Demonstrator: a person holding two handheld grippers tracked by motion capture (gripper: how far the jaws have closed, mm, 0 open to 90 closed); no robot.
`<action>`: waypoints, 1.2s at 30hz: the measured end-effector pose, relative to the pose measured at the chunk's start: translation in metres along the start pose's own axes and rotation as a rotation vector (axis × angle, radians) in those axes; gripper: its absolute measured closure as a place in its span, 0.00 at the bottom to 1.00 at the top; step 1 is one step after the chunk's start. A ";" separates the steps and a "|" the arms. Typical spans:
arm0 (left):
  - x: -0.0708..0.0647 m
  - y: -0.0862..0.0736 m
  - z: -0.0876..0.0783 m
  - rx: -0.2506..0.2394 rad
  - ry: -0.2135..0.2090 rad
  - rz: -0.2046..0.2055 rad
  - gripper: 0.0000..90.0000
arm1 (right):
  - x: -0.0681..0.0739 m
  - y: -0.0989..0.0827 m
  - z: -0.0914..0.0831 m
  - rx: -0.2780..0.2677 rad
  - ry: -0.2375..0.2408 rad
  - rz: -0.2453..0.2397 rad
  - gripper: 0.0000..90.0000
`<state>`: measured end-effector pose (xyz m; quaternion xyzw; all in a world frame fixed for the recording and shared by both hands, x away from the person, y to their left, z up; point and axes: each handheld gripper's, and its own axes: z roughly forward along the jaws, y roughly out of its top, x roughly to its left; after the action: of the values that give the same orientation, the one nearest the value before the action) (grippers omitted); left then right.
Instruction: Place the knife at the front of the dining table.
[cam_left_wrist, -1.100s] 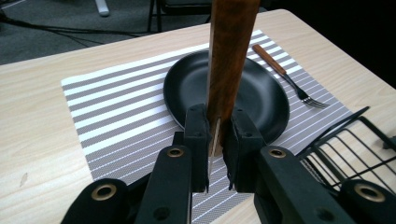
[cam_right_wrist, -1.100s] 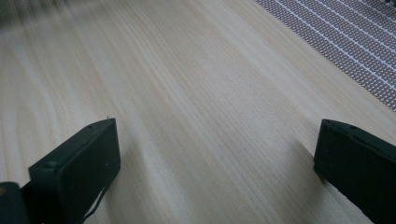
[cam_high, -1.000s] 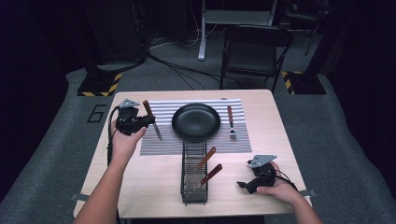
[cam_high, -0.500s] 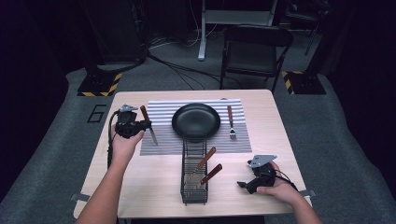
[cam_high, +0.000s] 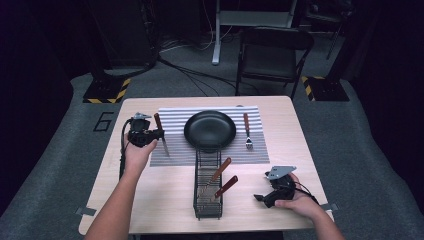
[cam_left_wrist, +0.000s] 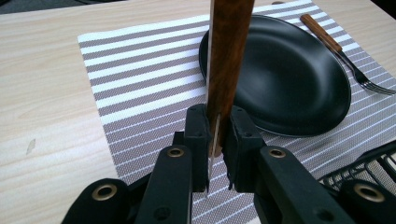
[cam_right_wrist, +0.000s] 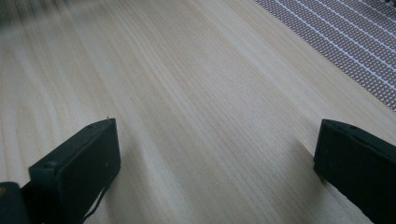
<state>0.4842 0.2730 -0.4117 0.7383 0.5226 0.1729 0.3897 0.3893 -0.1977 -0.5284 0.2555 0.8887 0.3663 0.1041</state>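
While our left gripper (cam_left_wrist: 215, 140) clamps the knife (cam_left_wrist: 227, 60) at the plate's (cam_high: 210, 131) 9 o'clock, our right gripper (cam_right_wrist: 215, 158) rests on the table (cam_right_wrist: 187, 93), jaws wide apart.

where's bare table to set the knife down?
Free: bare wood left of the striped placemat, and the near-left corner between the wire basket and left forearm. Crowded: the mat, with black plate and fork, and the basket.
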 end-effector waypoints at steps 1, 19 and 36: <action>0.000 0.001 0.001 0.007 0.001 0.004 0.89 | 0.000 0.000 0.000 0.000 0.000 0.000 0.00; 0.012 0.013 0.040 -0.017 -0.014 -0.091 0.89 | 0.000 0.000 0.000 0.001 0.000 0.004 0.00; 0.029 0.010 0.075 -0.034 0.004 -0.236 0.89 | 0.000 0.000 0.000 0.000 0.000 0.000 0.00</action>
<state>0.5519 0.2677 -0.4560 0.6646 0.6037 0.1361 0.4189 0.3894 -0.1977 -0.5284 0.2555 0.8887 0.3663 0.1040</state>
